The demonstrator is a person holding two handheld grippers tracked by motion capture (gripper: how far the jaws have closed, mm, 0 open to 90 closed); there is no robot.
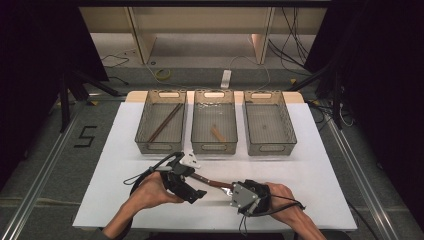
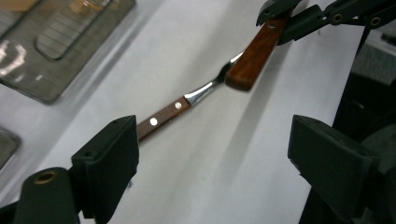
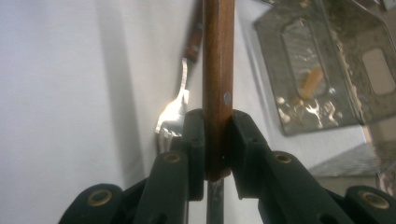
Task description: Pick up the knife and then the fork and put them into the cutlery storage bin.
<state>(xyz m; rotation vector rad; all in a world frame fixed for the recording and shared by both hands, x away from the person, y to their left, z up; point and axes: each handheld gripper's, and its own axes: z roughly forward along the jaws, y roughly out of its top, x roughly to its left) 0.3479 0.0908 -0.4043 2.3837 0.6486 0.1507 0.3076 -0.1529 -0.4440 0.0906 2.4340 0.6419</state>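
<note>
A fork (image 2: pixel 163 114) with a riveted wooden handle lies on the white table (image 1: pixel 125 165), its tines (image 3: pixel 173 119) pointing toward my right gripper. My left gripper (image 2: pixel 215 140) stands open around the handle's end without pressing on it. My right gripper (image 3: pixel 217 126) is shut on a second wooden-handled utensil (image 3: pixel 218 70), held a little above the fork; its working end is hidden behind the jaws. In the high view my left gripper (image 1: pixel 192 184) and right gripper (image 1: pixel 239 194) face each other near the front edge, with the brown handles (image 1: pixel 212 183) between them.
Three mesh baskets stand in a row behind the grippers. The left basket (image 1: pixel 161 146) holds brown chopsticks (image 1: pixel 165 121). A short wooden piece (image 1: pixel 217 134) lies in the middle basket (image 1: pixel 214 148). The right basket (image 1: pixel 270 148) stands beside it.
</note>
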